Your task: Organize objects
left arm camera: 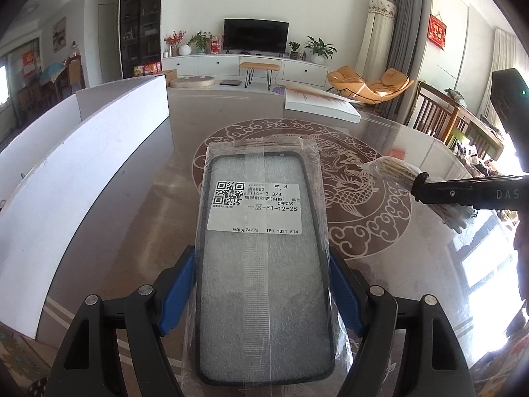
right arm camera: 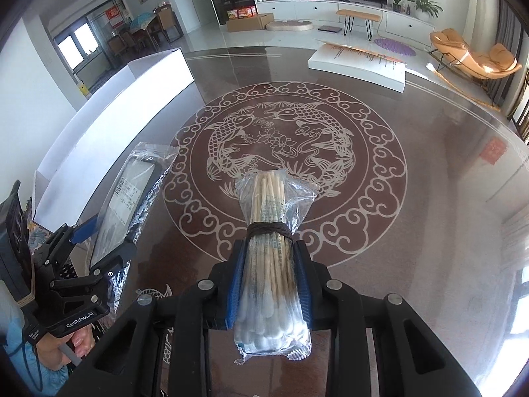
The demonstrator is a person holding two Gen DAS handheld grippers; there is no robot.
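My left gripper [left arm camera: 263, 292] is shut on a black phone case in a clear plastic bag [left arm camera: 261, 258] with a white QR label, held above the round table [left arm camera: 148, 225]. The case also shows in the right wrist view [right arm camera: 127, 205], at the left, in that gripper [right arm camera: 99, 231]. My right gripper [right arm camera: 269, 278] is shut on a bagged bundle of cotton swabs [right arm camera: 272, 248] tied with a dark band, above the table's fish medallion [right arm camera: 284, 172]. In the left wrist view the right gripper [left arm camera: 420, 188] comes in from the right with the swabs [left arm camera: 390, 170].
A long white open box [left arm camera: 82, 172] stands along the table's left side; it also shows in the right wrist view [right arm camera: 109, 115]. A white flat box [right arm camera: 357, 63] lies at the table's far right edge. A living room with chairs lies beyond.
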